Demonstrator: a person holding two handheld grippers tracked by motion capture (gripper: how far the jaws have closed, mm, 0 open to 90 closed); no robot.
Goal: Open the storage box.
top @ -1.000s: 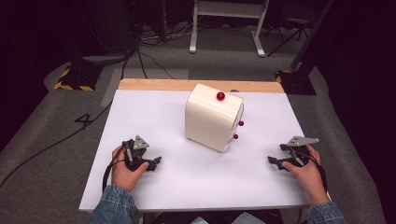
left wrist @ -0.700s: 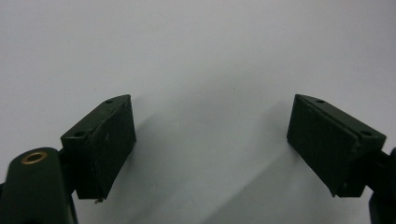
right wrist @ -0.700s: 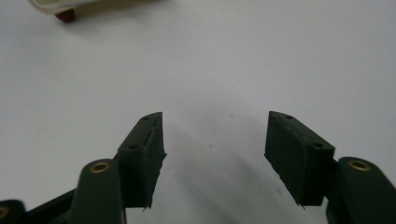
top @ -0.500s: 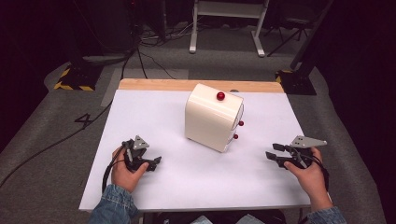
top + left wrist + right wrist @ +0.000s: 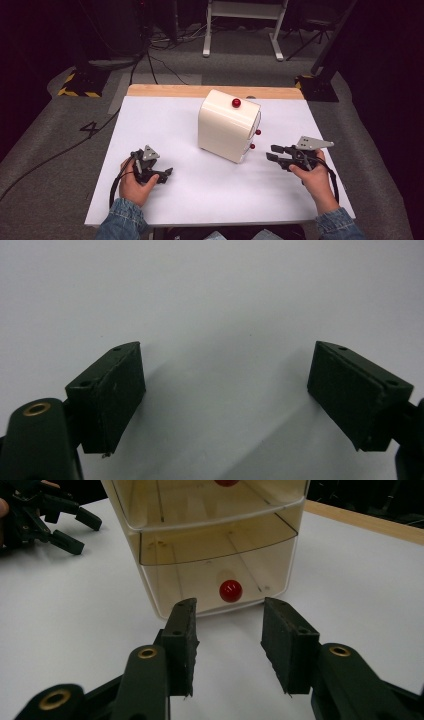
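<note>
Right gripper (image 5: pixel 274 153): lifted off the table (image 5: pixel 165 120), now nearer the drawer box (image 5: pixel 227 127), jaws apart, facing the lower knob (image 5: pixel 230 590).
Left gripper (image 5: pixel 167 172): unmoved, jaws wide, empty.
Meaning: likely a drawer pull coming.

The high view looks forward and down over the white rectangular table (image 5: pixel 175 130), while the right gripper view, low and close, shares its cream plastic drawer box (image 5: pixel 227 125) (image 5: pixel 215 540).
</note>
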